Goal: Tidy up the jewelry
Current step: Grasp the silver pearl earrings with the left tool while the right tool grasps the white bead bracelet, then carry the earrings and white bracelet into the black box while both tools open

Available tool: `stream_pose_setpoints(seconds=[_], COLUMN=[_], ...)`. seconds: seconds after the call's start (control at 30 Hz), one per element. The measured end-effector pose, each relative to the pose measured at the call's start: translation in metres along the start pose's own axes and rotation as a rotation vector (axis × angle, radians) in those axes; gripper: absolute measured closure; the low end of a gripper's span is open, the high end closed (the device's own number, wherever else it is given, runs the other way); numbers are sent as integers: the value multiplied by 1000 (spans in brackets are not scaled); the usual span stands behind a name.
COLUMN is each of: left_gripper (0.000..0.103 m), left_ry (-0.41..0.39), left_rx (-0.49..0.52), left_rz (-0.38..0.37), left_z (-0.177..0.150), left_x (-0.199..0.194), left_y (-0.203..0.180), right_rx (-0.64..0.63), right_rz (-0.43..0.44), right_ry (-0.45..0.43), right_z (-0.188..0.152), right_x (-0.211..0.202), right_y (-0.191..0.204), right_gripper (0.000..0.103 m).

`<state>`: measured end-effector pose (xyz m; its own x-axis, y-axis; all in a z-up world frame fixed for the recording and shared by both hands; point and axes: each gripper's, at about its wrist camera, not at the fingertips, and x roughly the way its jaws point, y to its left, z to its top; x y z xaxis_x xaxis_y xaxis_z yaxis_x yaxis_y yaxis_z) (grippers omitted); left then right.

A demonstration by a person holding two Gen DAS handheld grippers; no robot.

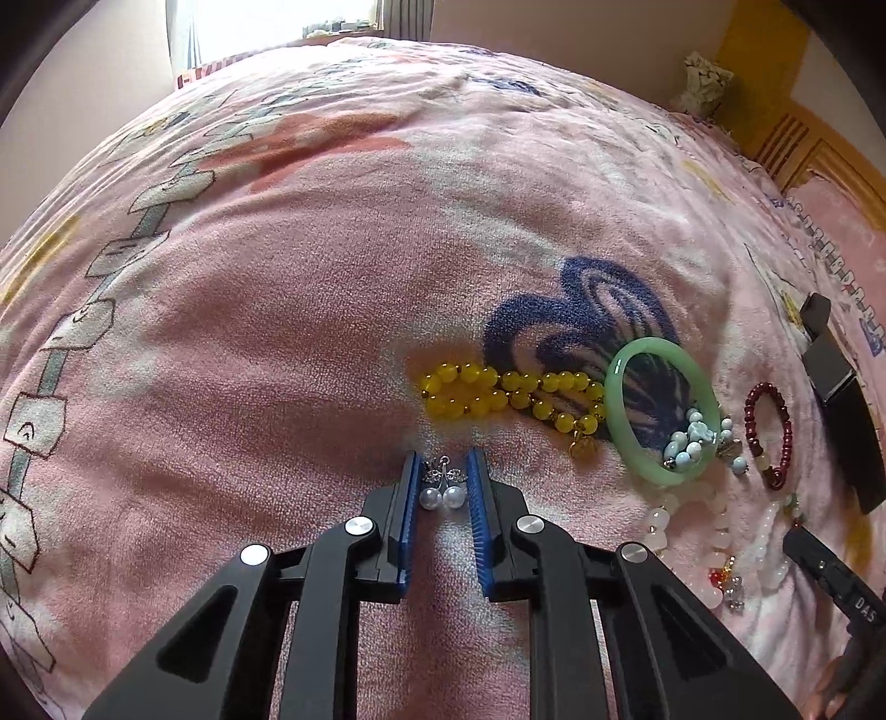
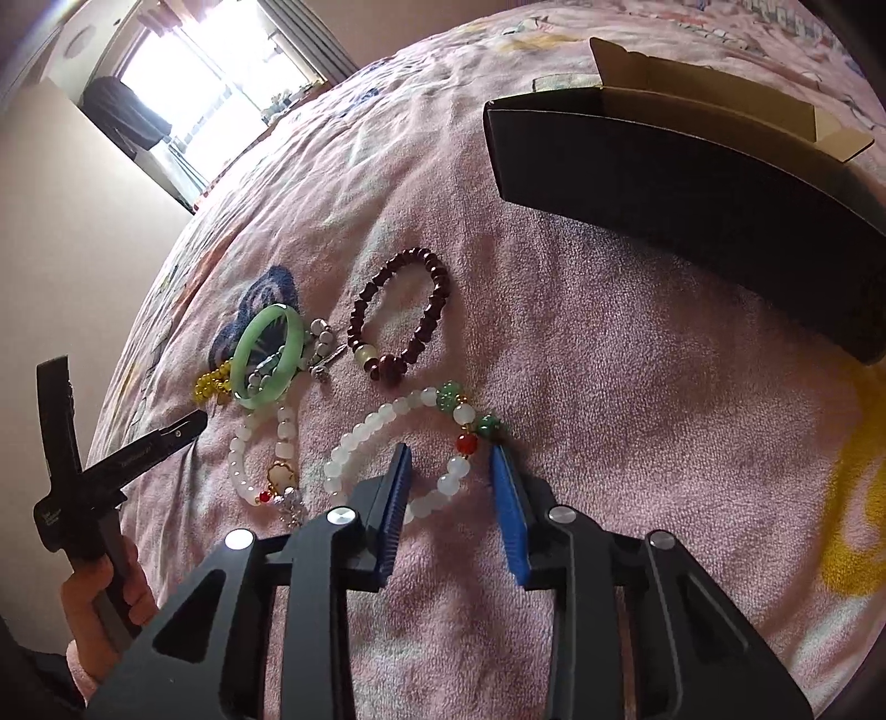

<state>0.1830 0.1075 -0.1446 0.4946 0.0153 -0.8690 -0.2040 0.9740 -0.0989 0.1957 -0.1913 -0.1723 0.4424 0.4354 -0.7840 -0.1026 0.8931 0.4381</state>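
Note:
My left gripper (image 1: 443,462) is open around a pair of pearl earrings (image 1: 442,487) lying on the pink blanket (image 1: 277,332); its pads stand a little apart from them. Beyond lie a yellow bead bracelet (image 1: 509,396), a green jade bangle (image 1: 662,410) with light blue beads (image 1: 689,443) inside it, and a dark red bead bracelet (image 1: 769,435). My right gripper (image 2: 451,459) is open astride a white bead bracelet (image 2: 410,443) with green and red beads. The dark red bracelet (image 2: 398,315), the bangle (image 2: 268,351) and a second white bracelet (image 2: 266,459) lie beyond it.
An open black cardboard box (image 2: 692,183) lies on the blanket at the right wrist view's upper right, and shows at the right edge of the left wrist view (image 1: 841,399). A wooden headboard (image 1: 803,149) and a window (image 1: 277,22) stand beyond the bed.

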Motion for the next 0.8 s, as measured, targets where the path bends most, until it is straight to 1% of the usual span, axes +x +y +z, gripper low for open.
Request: stream_pose_setpoints(seconds=[0.1, 0.2, 0.33, 0.47, 0.6, 0.8], left_gripper=[85, 85, 85, 85, 85, 85], left_ry=[1, -7, -6, -12, -32, -84], left_rx=[-2, -4, -8, -30, -45, -43], left_rz=[5, 14, 17, -8, -29, -68], left_z=[1, 3, 3, 6, 9, 14], left_x=[-1, -3, -5, -12, -26, -57], left_y=[-1, -5, -10, -13, -23, -49], right_rx=[9, -8, -5, -5, -9, -44], right_rz=[4, 1, 15, 35, 63, 68], right_ry=[-6, -16, -24, -48, -82, -151], right_z=[0, 0, 0, 4, 10, 16], right_x=[1, -2, -7, -19, -38, -78], right_y=[-4, -5, -5, -4, -4, -4], right_gripper=[90, 93, 93, 94, 94, 94])
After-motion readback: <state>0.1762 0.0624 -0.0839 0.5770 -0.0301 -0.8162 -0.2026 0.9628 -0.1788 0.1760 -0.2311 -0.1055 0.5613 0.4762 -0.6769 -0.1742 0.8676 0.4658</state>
